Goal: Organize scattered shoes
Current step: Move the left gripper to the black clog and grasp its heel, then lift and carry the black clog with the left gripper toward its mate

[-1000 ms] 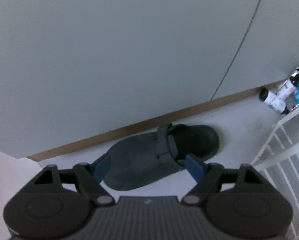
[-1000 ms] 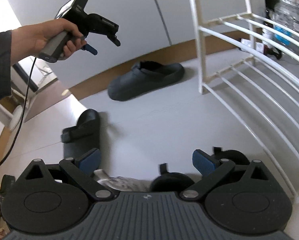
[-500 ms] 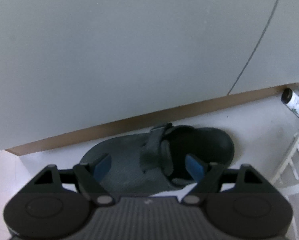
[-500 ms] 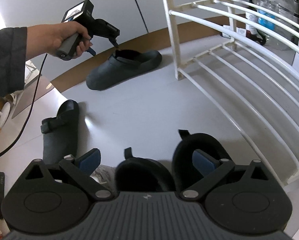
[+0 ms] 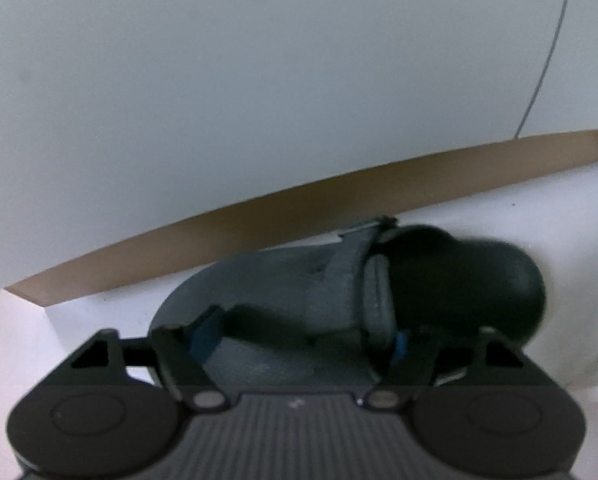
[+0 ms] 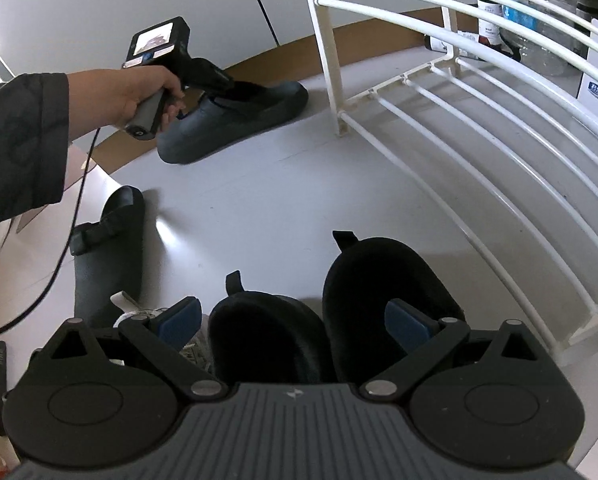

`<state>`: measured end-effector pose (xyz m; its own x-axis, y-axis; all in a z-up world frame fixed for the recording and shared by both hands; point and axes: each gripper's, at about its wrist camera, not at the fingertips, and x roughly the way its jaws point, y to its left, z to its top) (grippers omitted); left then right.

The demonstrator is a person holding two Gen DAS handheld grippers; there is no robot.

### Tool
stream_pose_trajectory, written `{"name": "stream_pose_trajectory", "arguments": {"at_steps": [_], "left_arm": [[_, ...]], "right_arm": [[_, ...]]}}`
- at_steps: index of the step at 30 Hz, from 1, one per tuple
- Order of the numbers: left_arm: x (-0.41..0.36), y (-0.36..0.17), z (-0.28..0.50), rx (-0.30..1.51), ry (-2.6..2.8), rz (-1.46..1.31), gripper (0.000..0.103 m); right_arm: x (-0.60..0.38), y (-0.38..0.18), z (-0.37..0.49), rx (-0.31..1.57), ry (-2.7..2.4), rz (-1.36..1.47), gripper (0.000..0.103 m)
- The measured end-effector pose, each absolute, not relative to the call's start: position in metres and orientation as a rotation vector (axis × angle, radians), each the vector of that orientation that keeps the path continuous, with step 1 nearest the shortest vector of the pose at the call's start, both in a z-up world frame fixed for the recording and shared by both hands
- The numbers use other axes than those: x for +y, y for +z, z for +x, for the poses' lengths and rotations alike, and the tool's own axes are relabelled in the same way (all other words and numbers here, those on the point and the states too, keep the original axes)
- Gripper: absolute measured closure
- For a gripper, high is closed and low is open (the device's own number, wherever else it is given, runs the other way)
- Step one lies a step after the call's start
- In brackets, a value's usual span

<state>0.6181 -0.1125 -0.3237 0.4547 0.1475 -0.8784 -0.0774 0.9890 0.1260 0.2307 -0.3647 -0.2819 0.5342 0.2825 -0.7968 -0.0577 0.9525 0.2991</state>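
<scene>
Clearly little is done: the white rack point(image 6: 451, 92) to the right holds no shoes. Left gripper point(image 5: 303, 336), jaws just closing, straddles the grey clog's point(image 5: 459, 280) strap, not yet pinching. Right gripper point(image 6: 295, 324) hangs spread above two black slippers point(image 6: 379, 280).

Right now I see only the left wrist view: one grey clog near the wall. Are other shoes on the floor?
Observer: Yes. A second grey clog lies on the floor, apart from the clog by the wall.
Operator: Where is the rack?
Observer: In the right wrist view, a white rack stands just right of the wall clog's toe.
Operator: And the right tool?
Observer: The right tool is open above two black slippers that lie side by side.
</scene>
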Motion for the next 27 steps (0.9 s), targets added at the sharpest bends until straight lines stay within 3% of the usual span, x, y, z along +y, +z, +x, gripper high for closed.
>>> {"name": "stream_pose_trajectory", "arguments": {"at_steps": [2,4,7,27], "left_arm": [[-0.106,-0.317,0.616,1.068,0.130,0.033,0.045],[-0.109,-0.305,0.616,1.042,0.119,0.068,0.068],[-0.105,-0.290,0.618,1.037,0.127,0.086,0.079],[0.022,-0.175,0.550,1.014,0.040,-0.052,0.084]], "right_arm": [[-0.363,-0.283,0.232,0.994,0.205,0.256,0.002],[-0.361,-0.284,0.232,0.994,0.208,0.259,0.002],[-0.354,-0.281,0.234,0.988,0.214,0.269,0.002],[-0.291,-0.244,0.233,0.906,0.265,0.301,0.002]]}}
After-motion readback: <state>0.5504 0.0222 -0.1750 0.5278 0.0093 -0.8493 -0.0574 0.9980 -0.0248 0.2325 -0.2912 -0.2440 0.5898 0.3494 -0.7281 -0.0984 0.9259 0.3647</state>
